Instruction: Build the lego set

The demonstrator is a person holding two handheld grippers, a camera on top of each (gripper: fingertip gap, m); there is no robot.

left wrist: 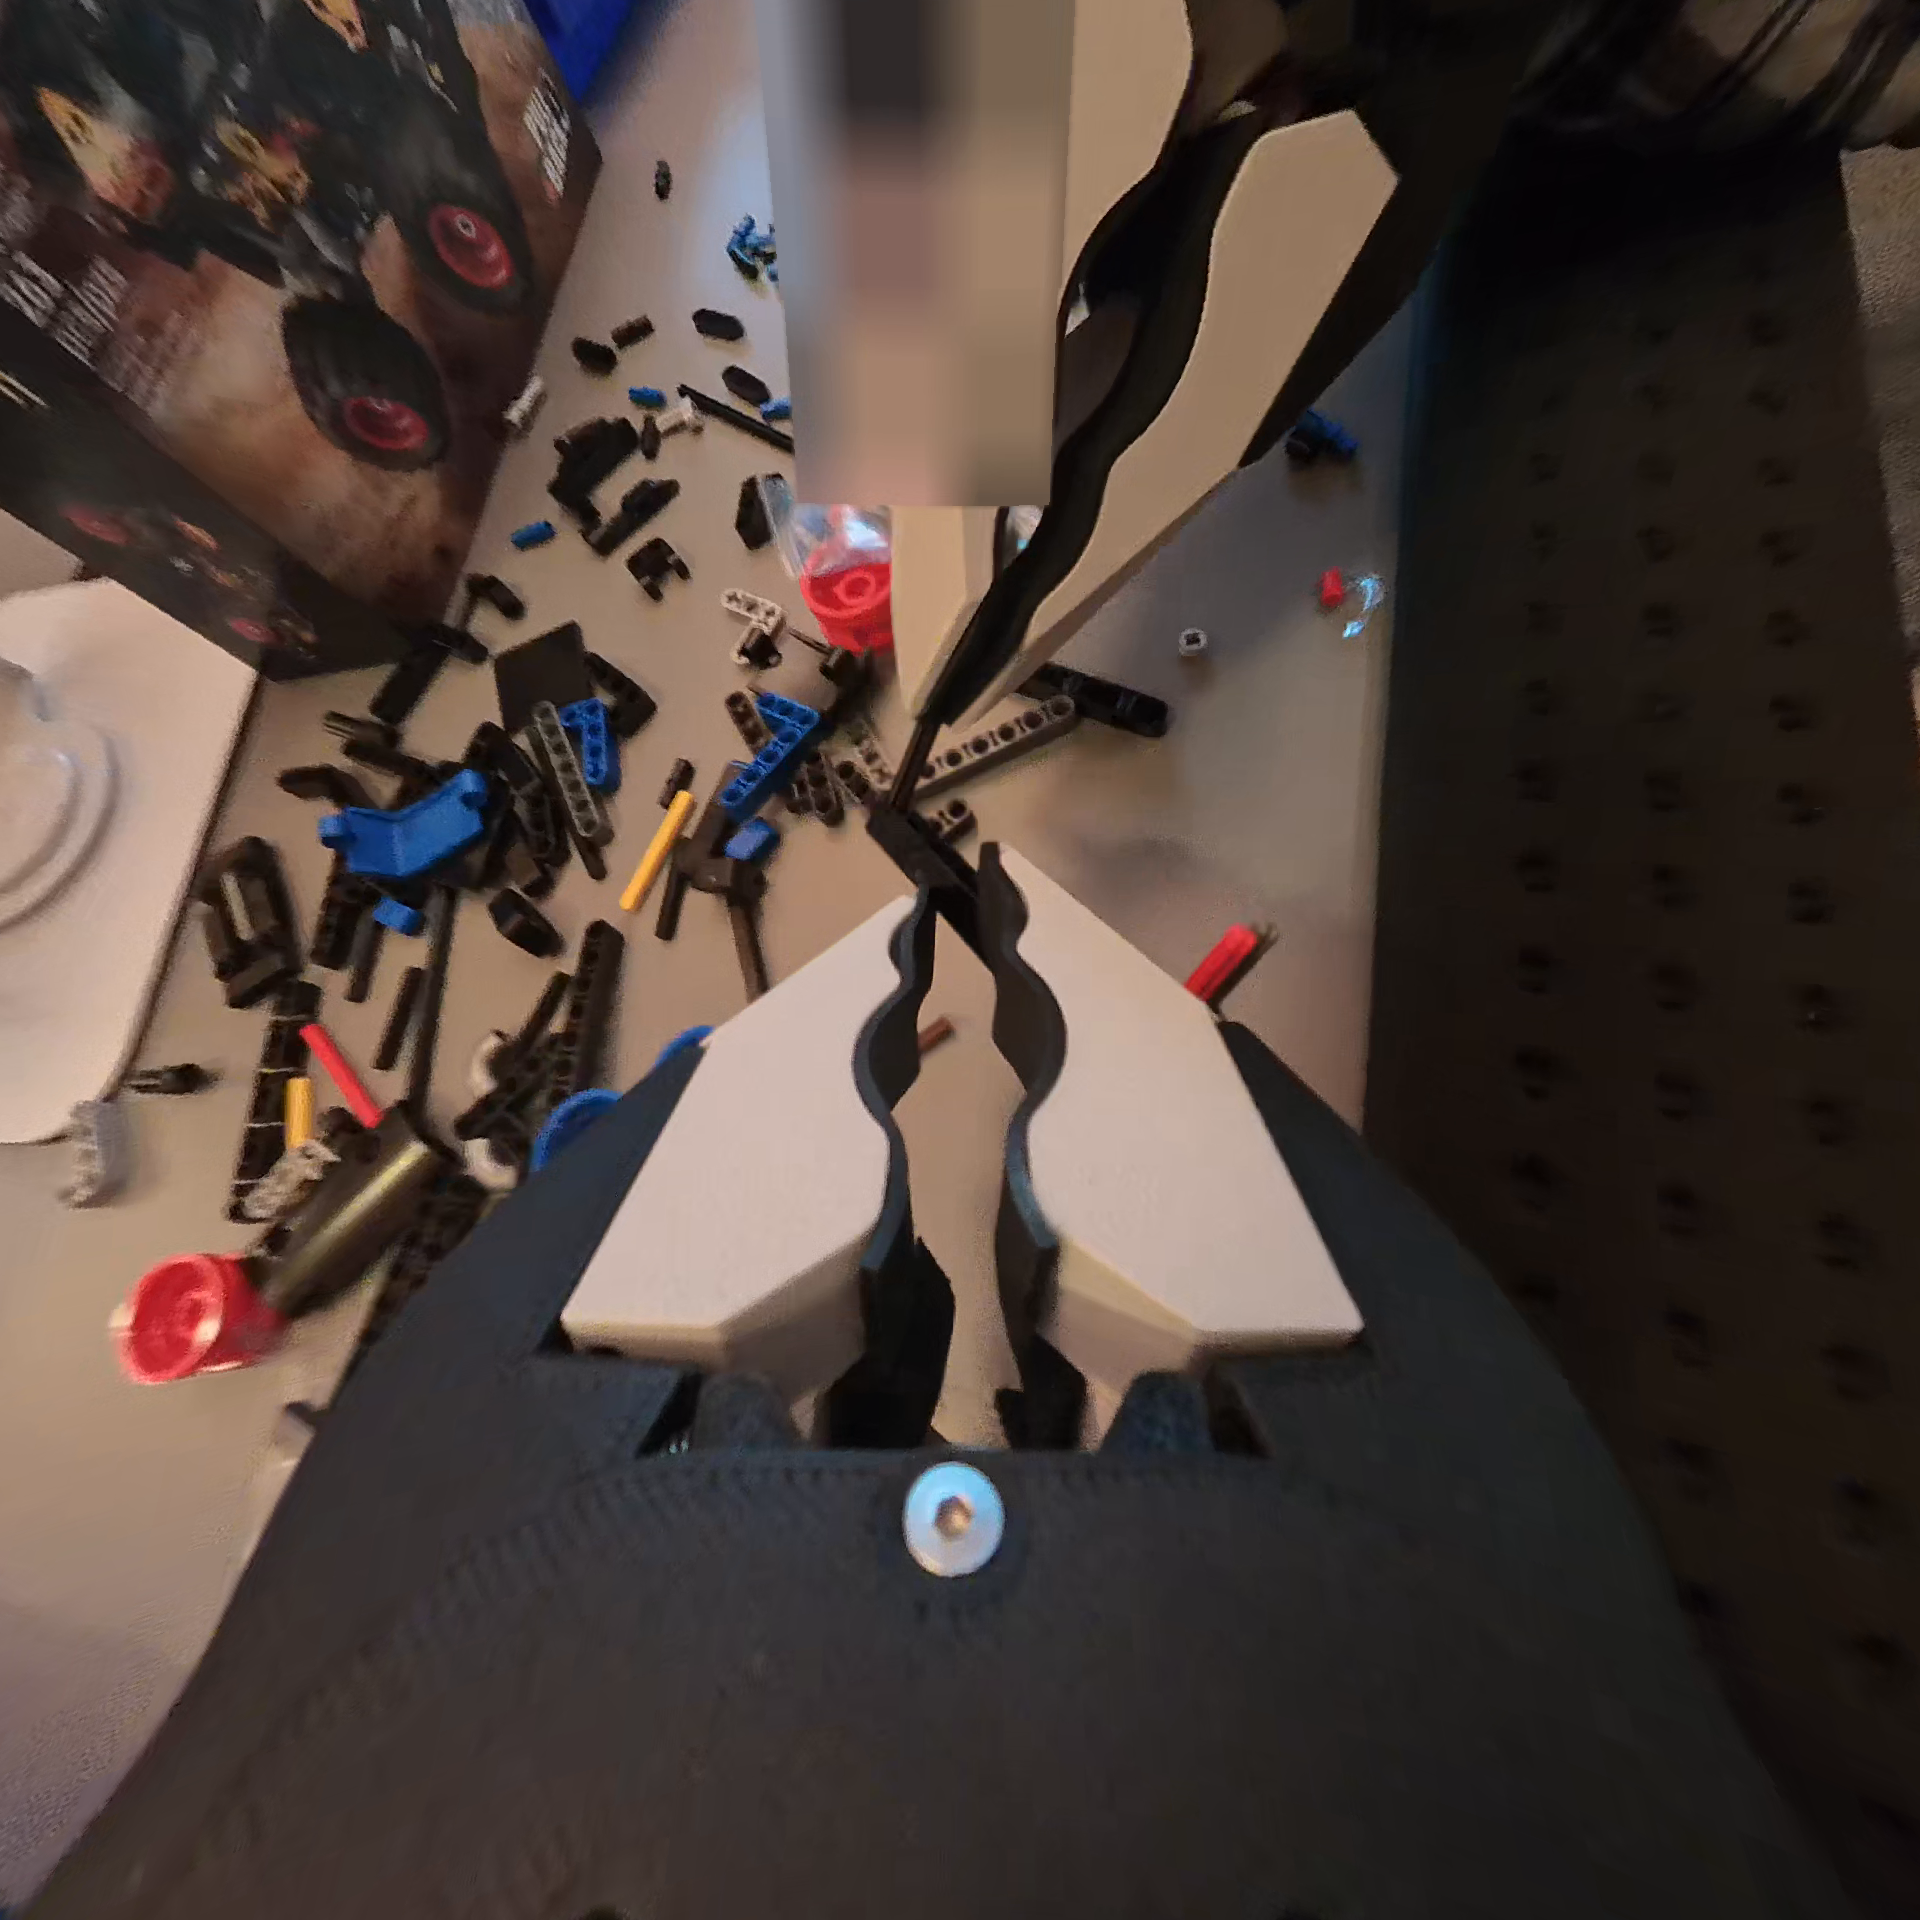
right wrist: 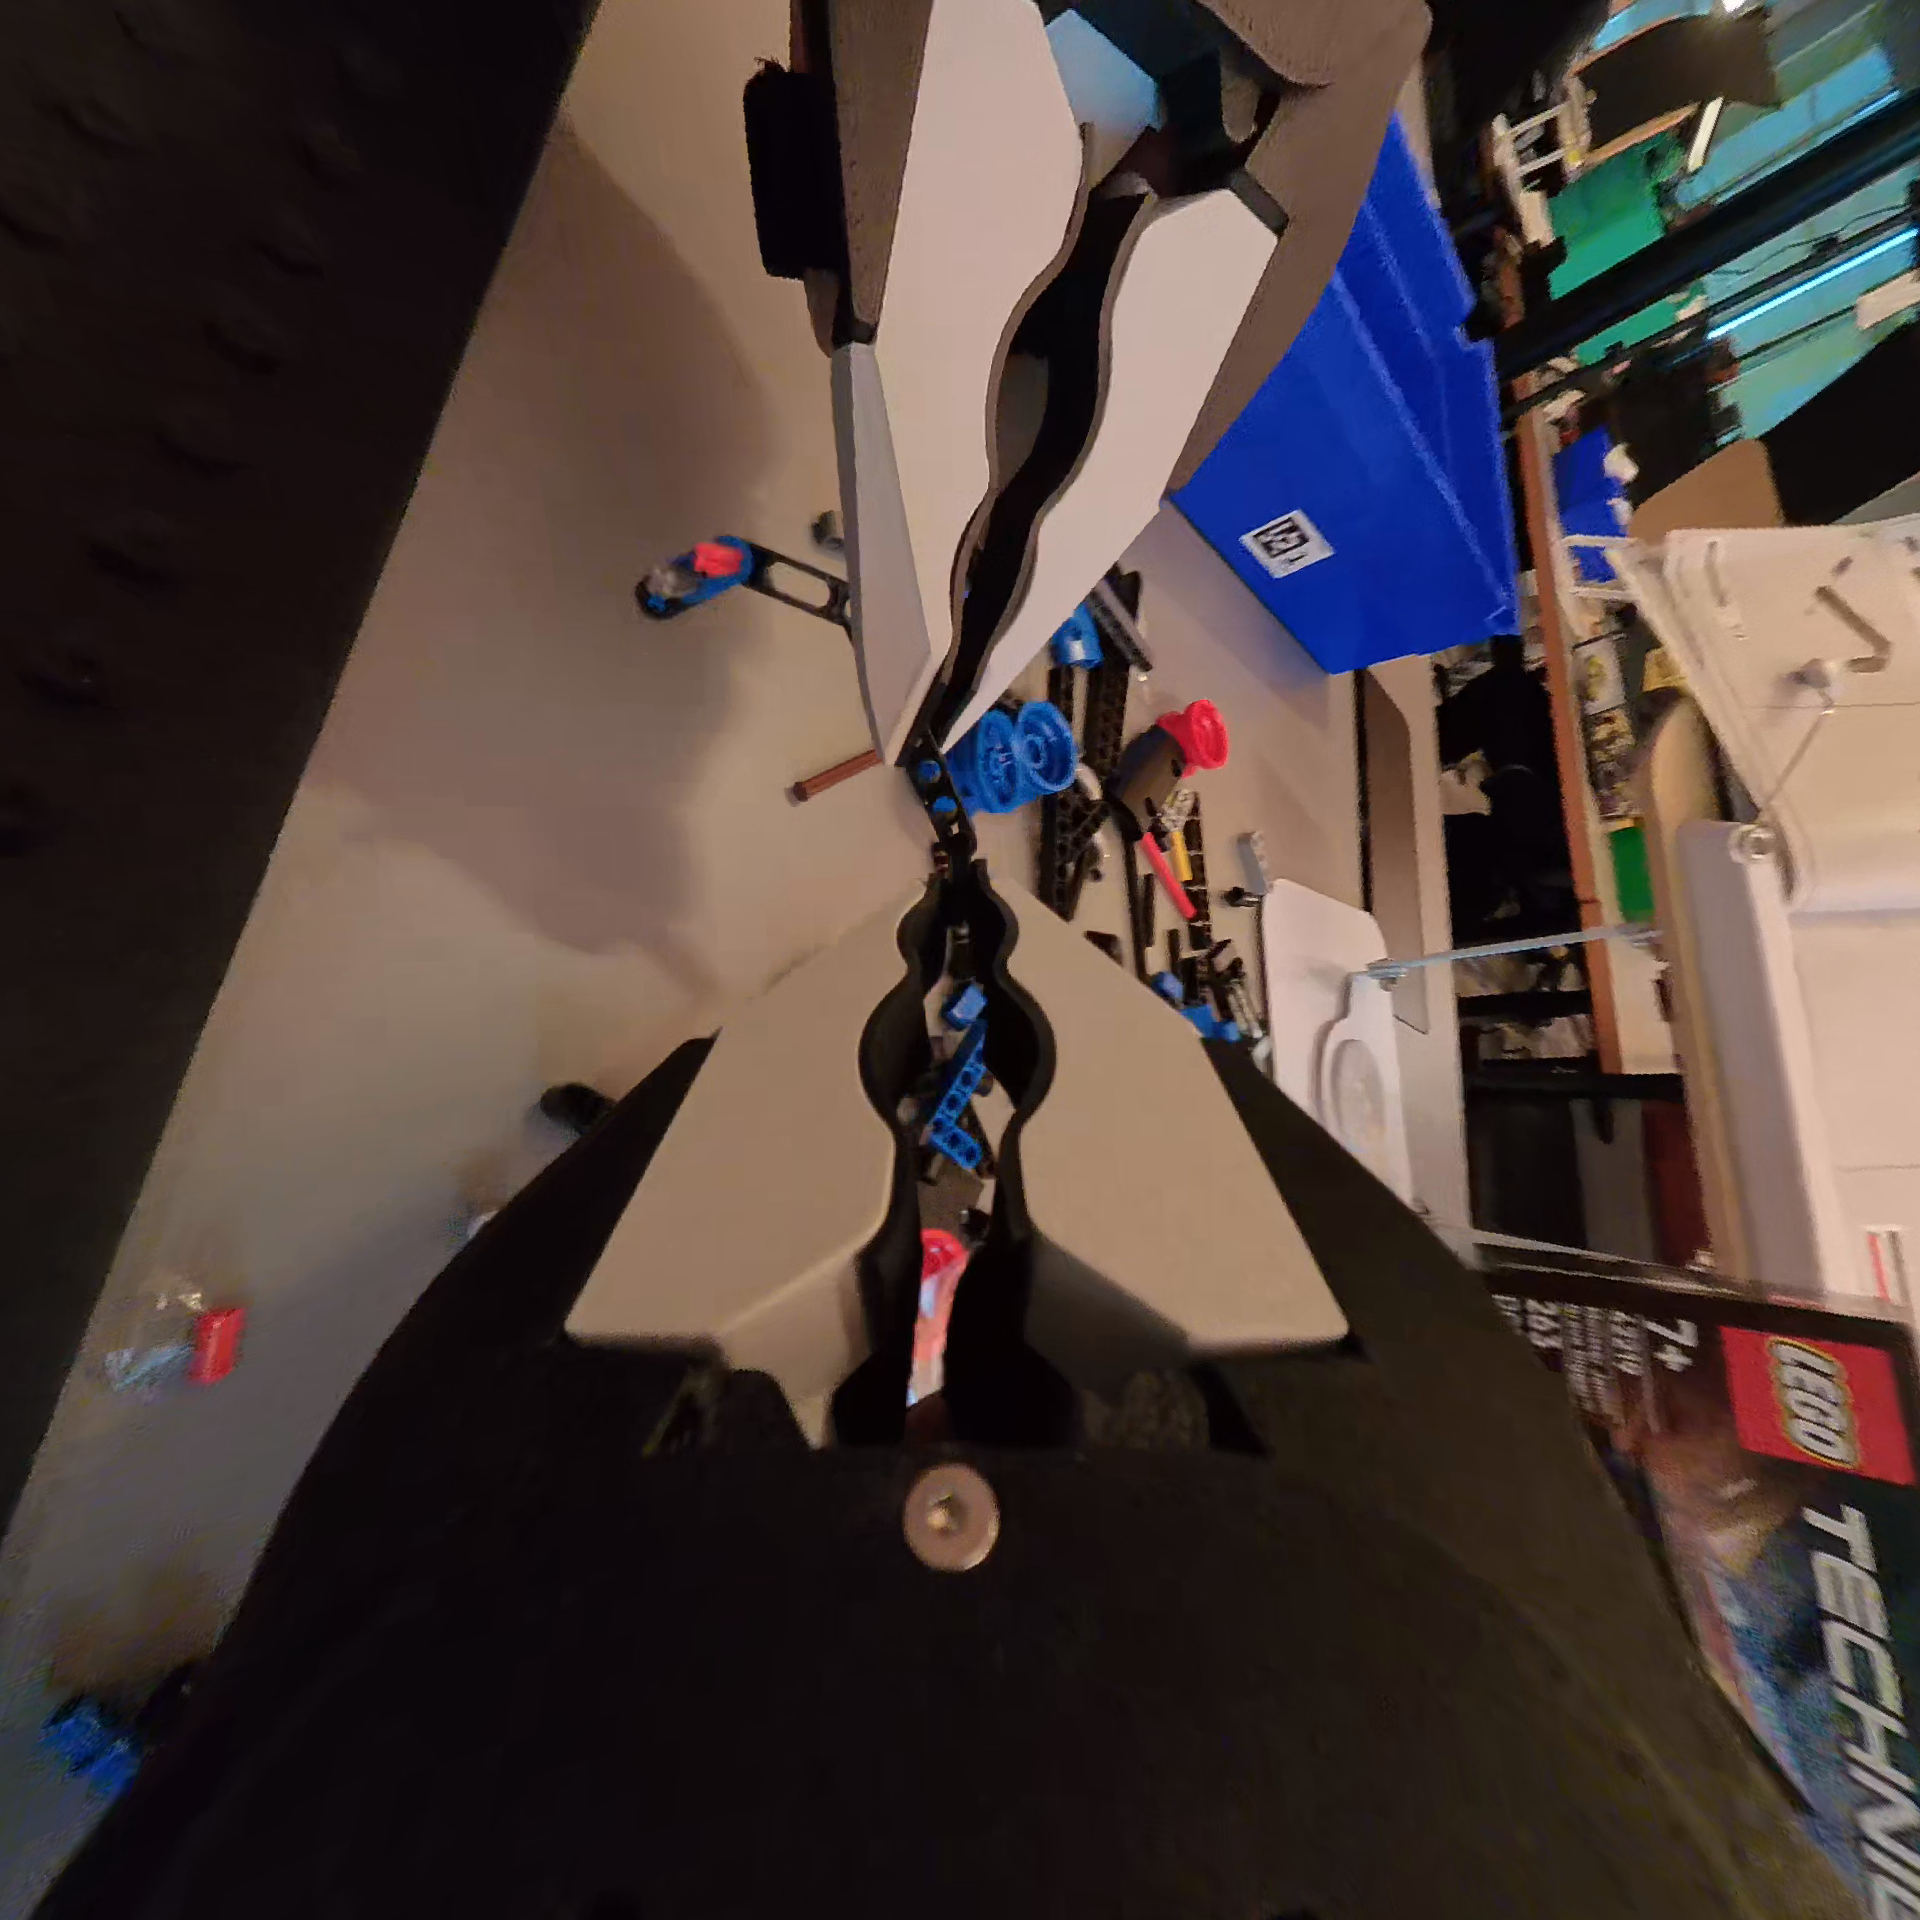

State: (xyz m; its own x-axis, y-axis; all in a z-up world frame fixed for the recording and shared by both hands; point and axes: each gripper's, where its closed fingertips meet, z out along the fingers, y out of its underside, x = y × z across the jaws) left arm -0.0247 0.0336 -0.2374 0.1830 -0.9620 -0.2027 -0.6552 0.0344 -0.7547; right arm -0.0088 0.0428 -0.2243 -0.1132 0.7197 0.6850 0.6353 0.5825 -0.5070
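at the far left of the left wrist view, a white sheet of card (left wrist: 94,831) lies on the beige table (left wrist: 1195,831), with the dark printed cardboard set box (left wrist: 291,312) standing behind it. nearer the camera lies a red plastic wheel hub (left wrist: 192,1317) joined to an olive-brown cylinder (left wrist: 353,1216). next comes the loose heap of parts: a blue angled panel piece (left wrist: 410,826), a yellow axle rod (left wrist: 657,850), a blue angled beam with holes (left wrist: 774,746), many black beams and pins, and farther back a second red wheel hub in a clear bag (left wrist: 847,592).

in the middle, the left gripper (left wrist: 954,883) has its tips pinched on one end of a short black beam with holes (left wrist: 914,836), held above the table. the right gripper (left wrist: 912,764) comes down from the upper right, and its narrow tips meet the other end of the same beam, so both tools crowd over the part and hide the pieces beneath. a long grey beam with holes (left wrist: 997,740) lies just behind the right gripper's tips. right of the left gripper's fingers lies a red axle (left wrist: 1221,961), and beyond it a dark perforated surface (left wrist: 1642,831) borders the table.

in the right wrist view, the right gripper (right wrist: 951,899) is pressed onto the black beam (right wrist: 940,805), which shows blue pins, and the left gripper (right wrist: 920,743) grips its far end. a brown axle (right wrist: 831,777) lies to the left, two blue wheel hubs (right wrist: 1013,753) just to the right, and a blue plastic bin (right wrist: 1371,447) stands farther right.
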